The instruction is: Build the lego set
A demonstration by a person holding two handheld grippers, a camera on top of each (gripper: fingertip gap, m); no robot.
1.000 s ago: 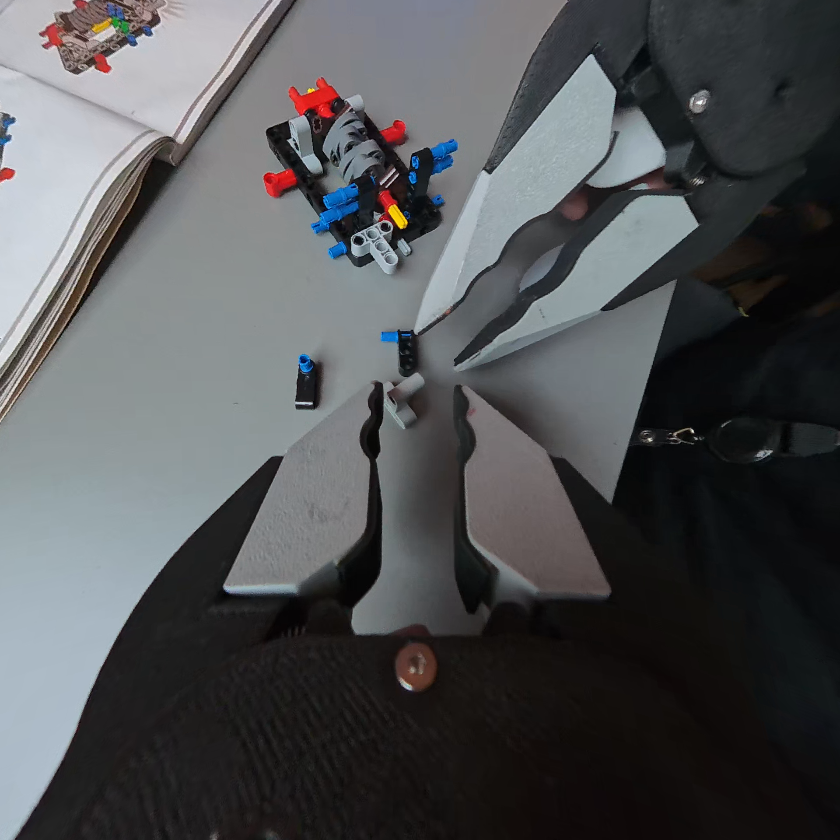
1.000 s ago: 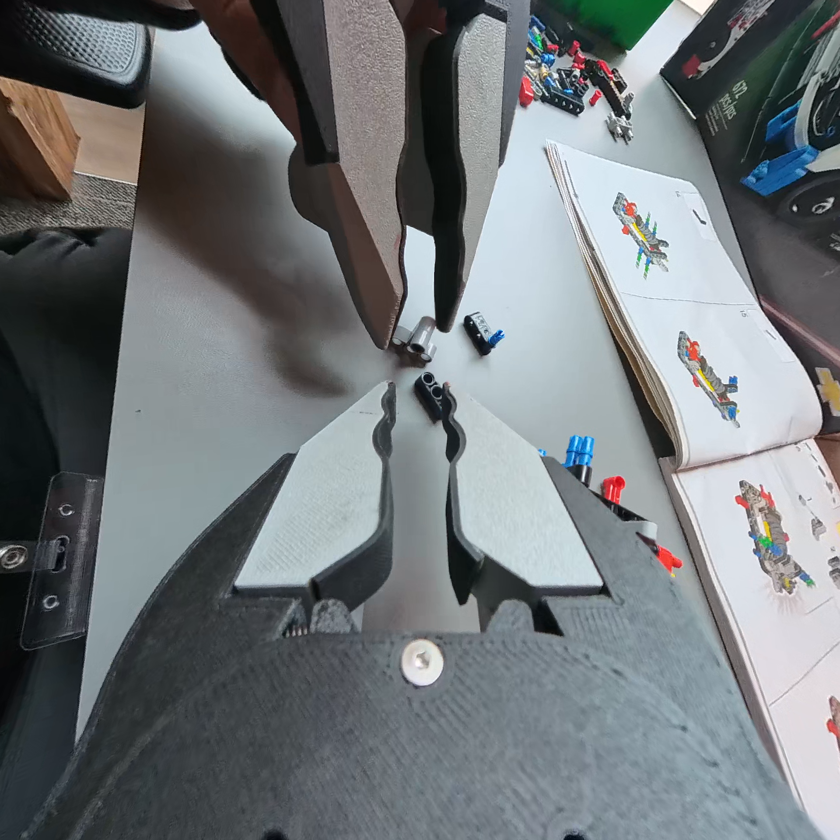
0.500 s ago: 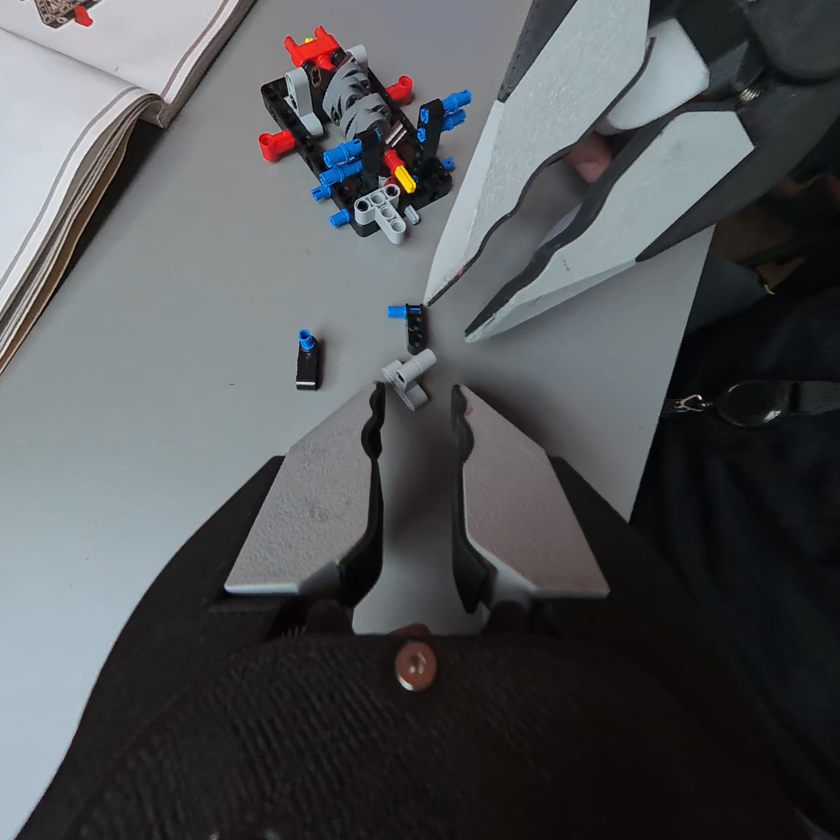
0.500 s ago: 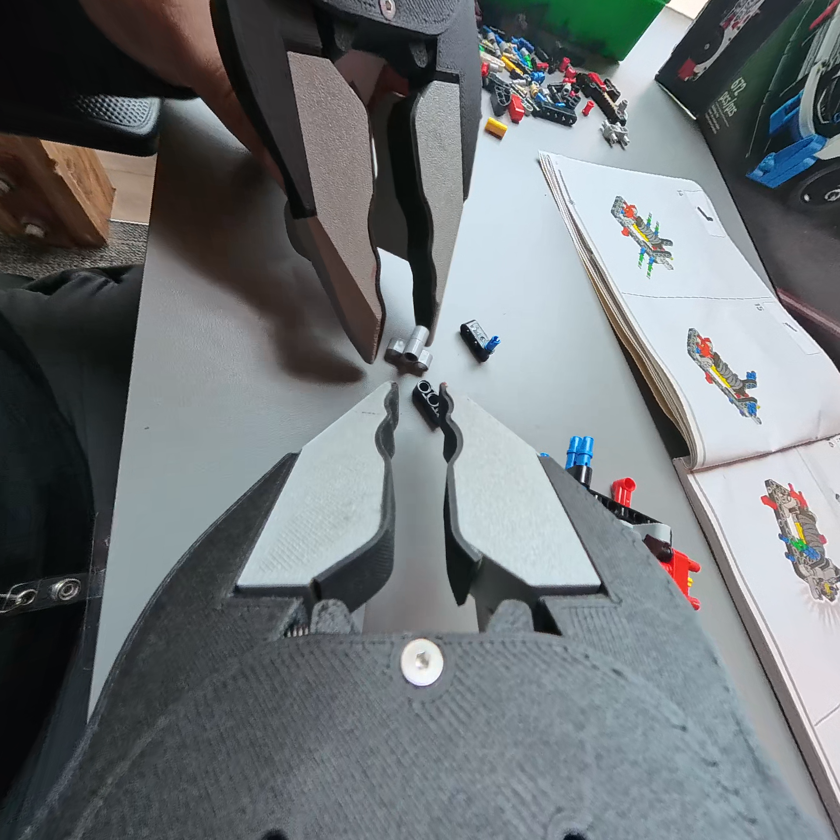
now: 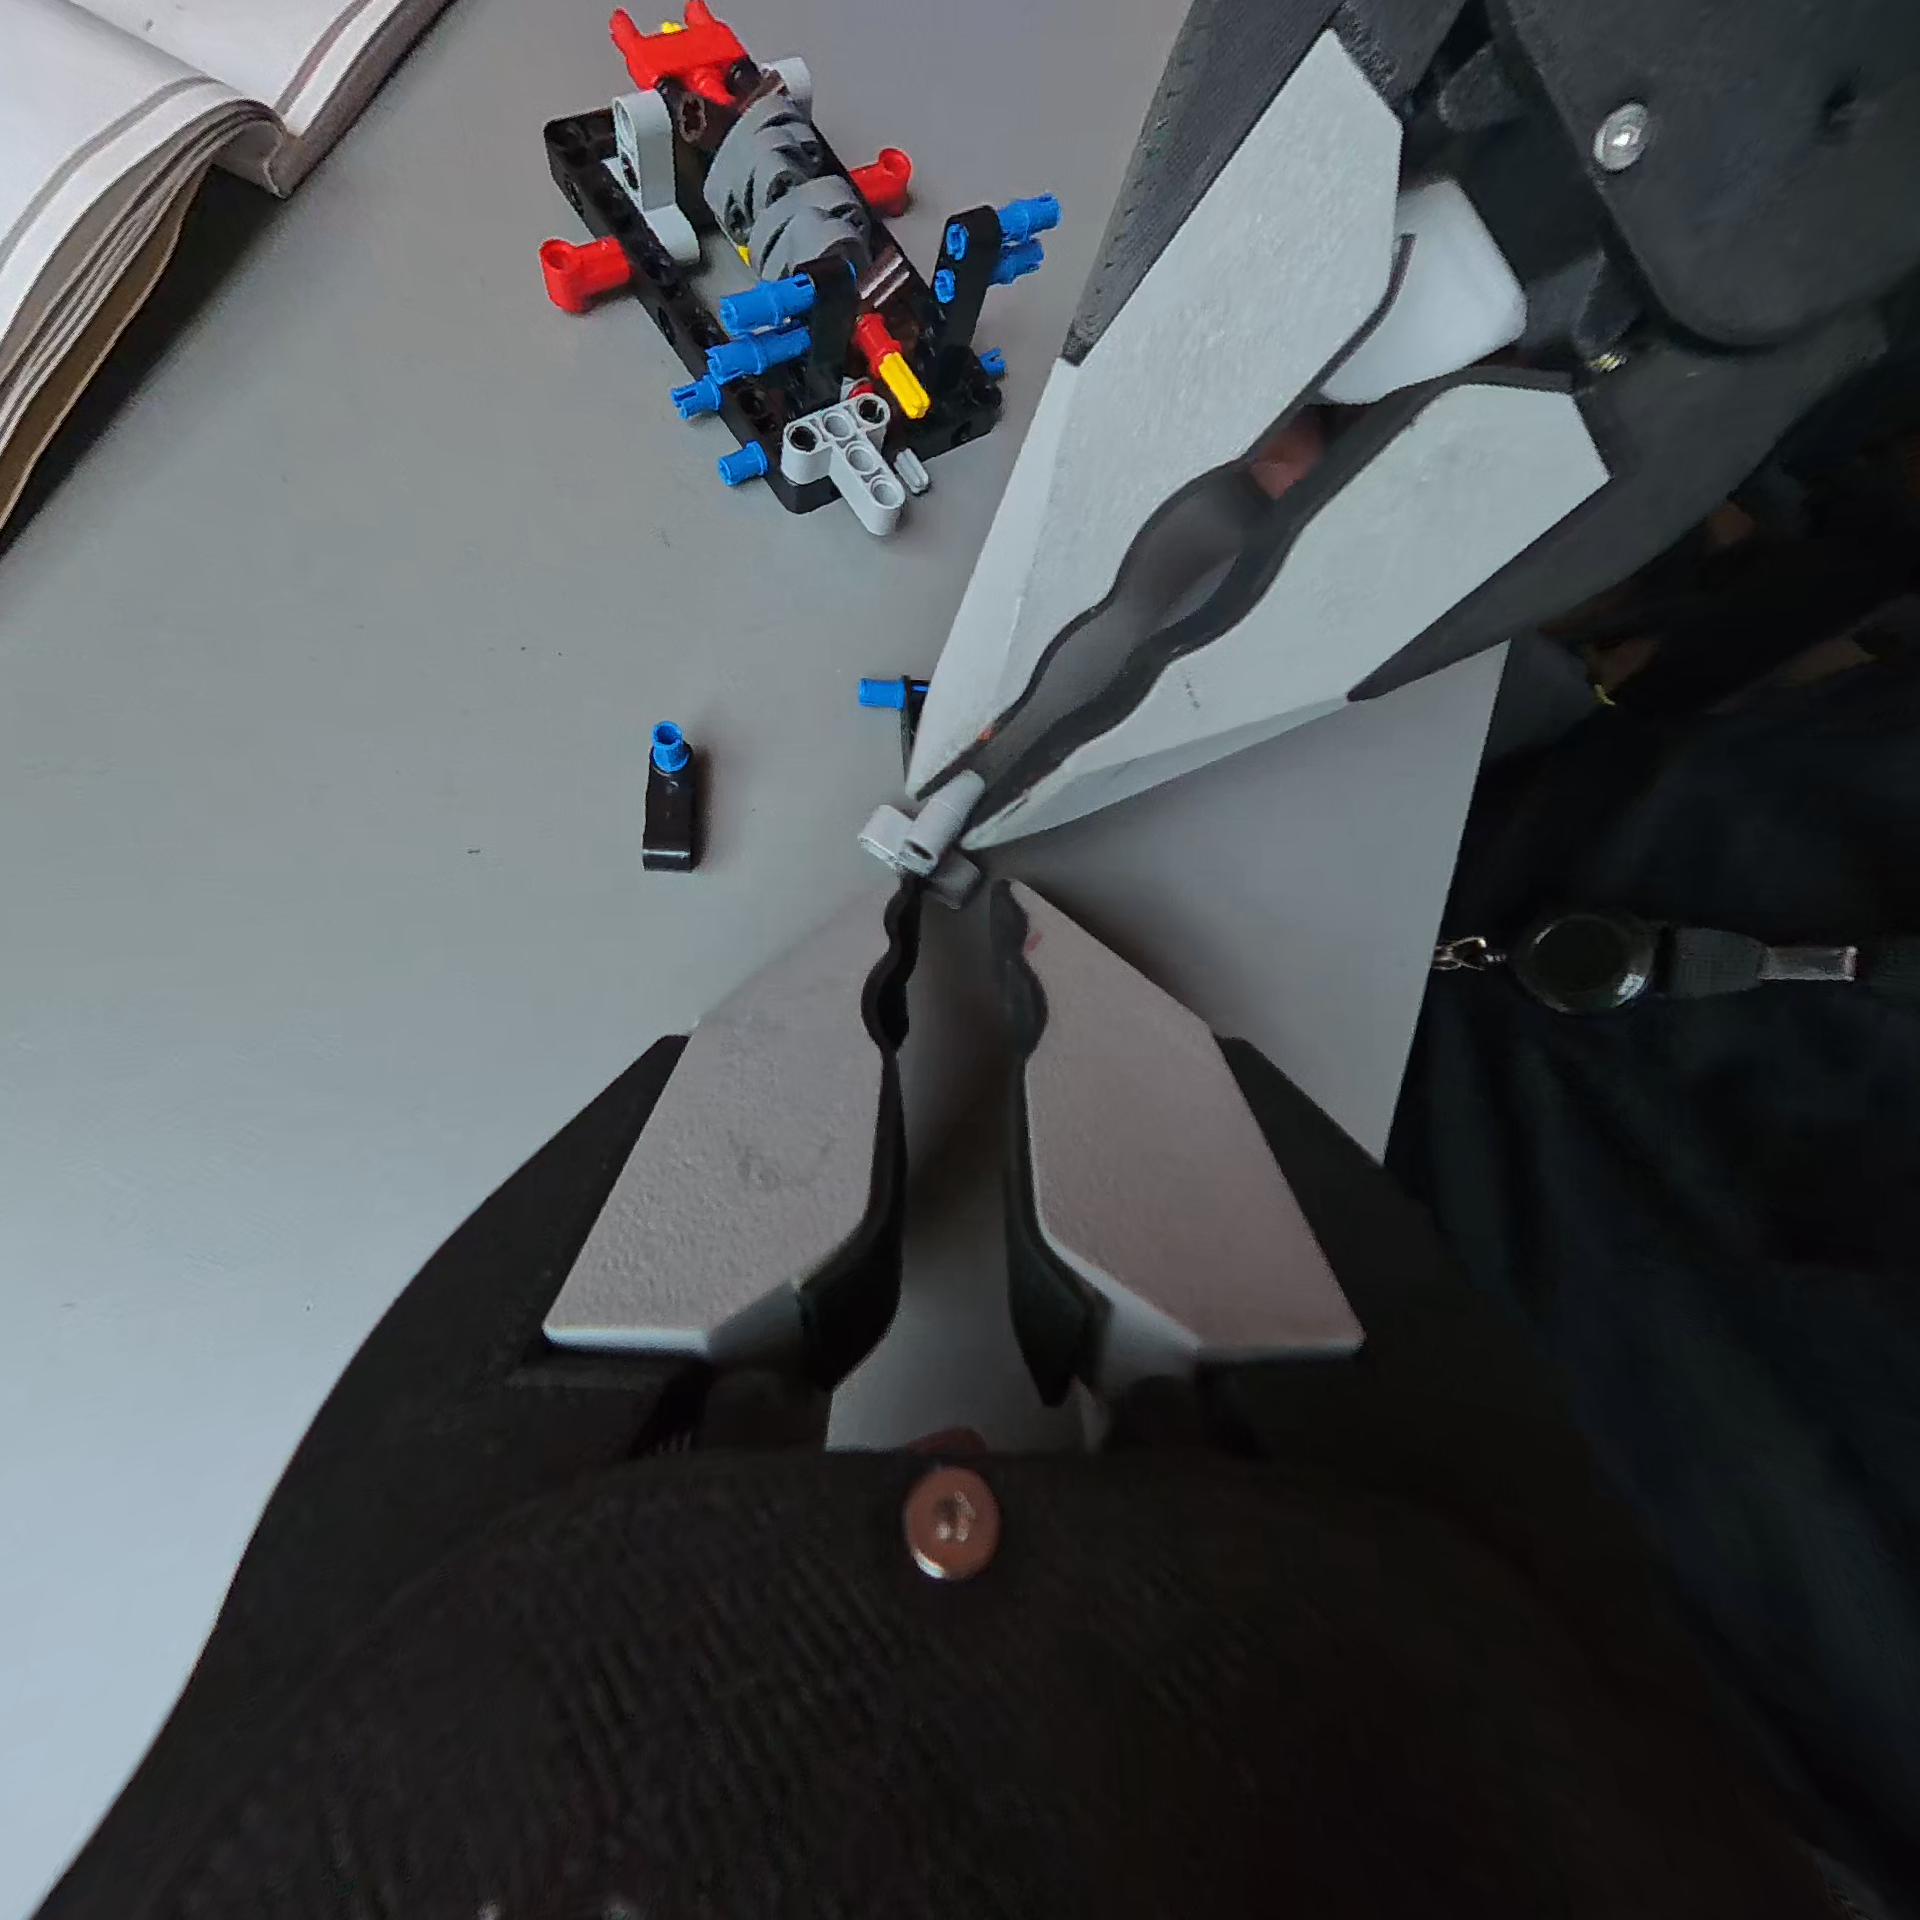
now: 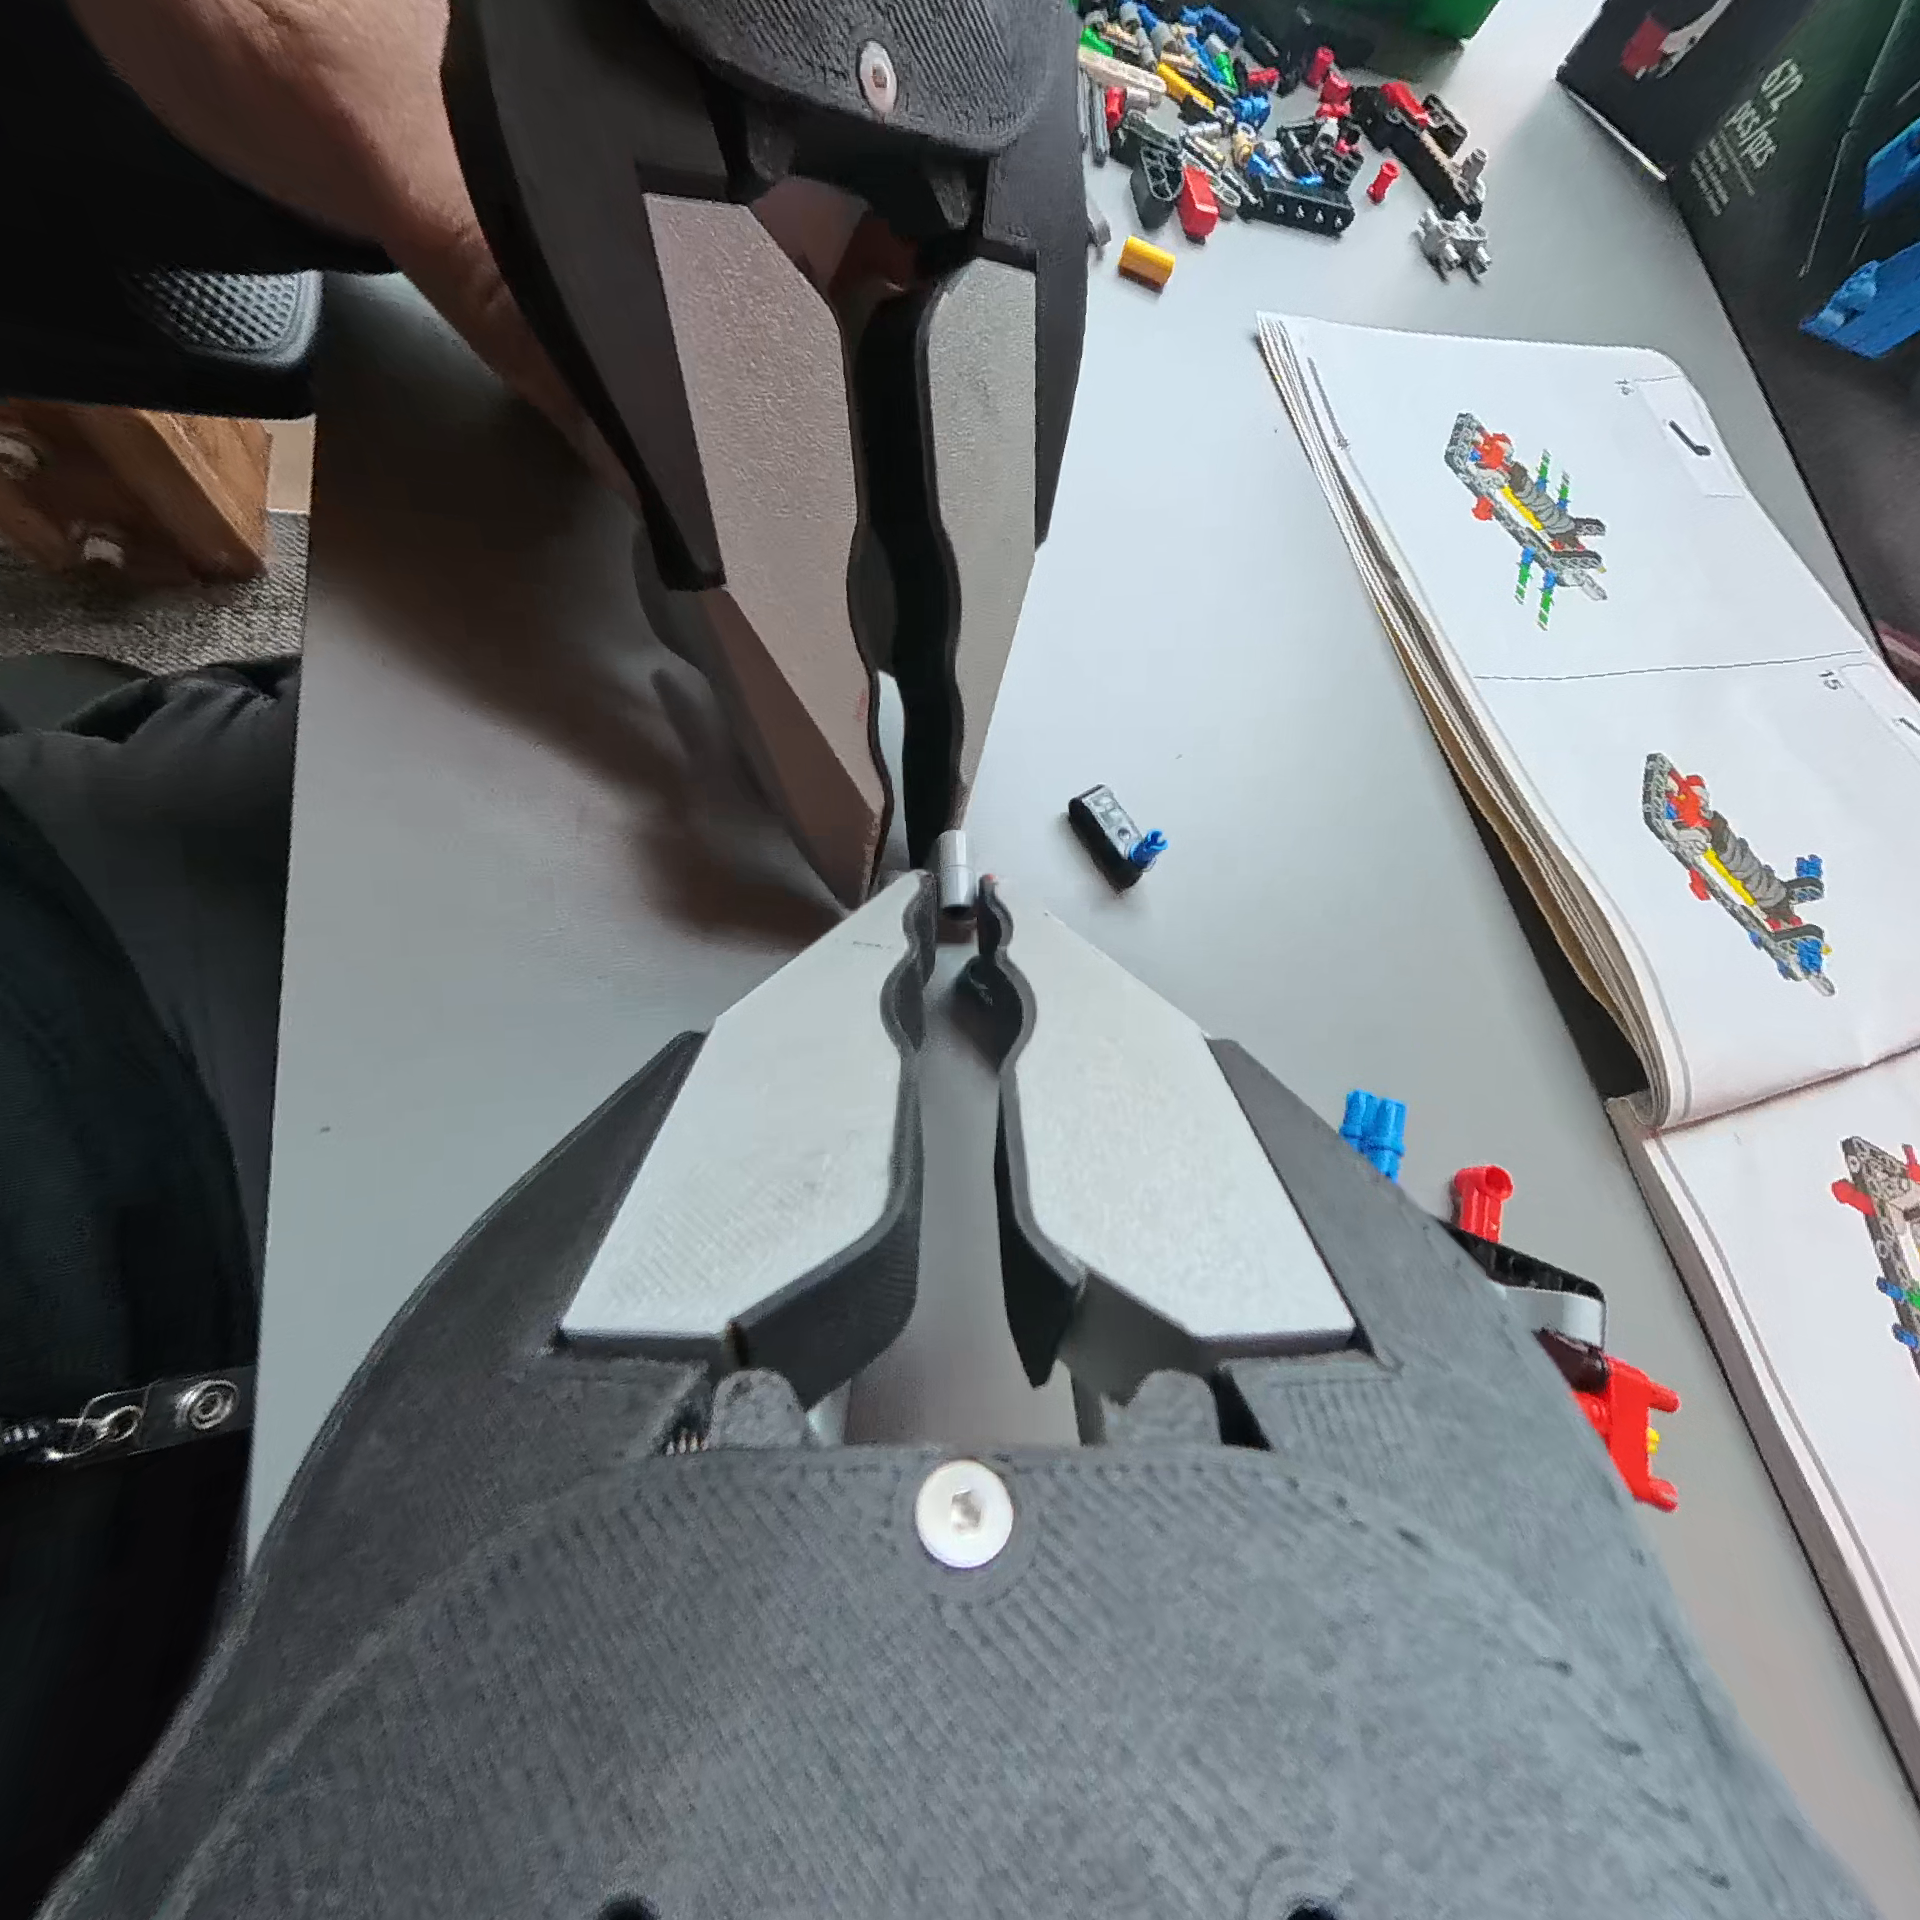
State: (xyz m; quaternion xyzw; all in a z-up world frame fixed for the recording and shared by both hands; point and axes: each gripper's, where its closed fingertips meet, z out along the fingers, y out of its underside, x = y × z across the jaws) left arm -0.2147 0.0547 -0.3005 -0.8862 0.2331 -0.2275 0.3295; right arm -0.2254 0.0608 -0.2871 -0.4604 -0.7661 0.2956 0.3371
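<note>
- Right claw (image 6: 951, 909) is now clamped on the grey connector (image 5: 916, 840), which was loose on the counter (image 5: 312, 727) a moment ago.
- Left claw (image 5: 954, 899) stays apart and empty, just beside it.

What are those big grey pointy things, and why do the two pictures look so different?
Those are tongs, and a person holds one pair in each hand. Each pair carries a camera that looks along its two fingers. One picture is taken from the left tongs and the other from the right tongs, and each picture also shows the other pair.

They work over a grey table. On it lie a half-built Lego model, an open instruction booklet, a pile of loose pieces and a small black piece with a blue pin.

The right tongs pinch a little grey piece. The left tongs' tips are right beside it, but I cannot tell whether they grip it.
</note>
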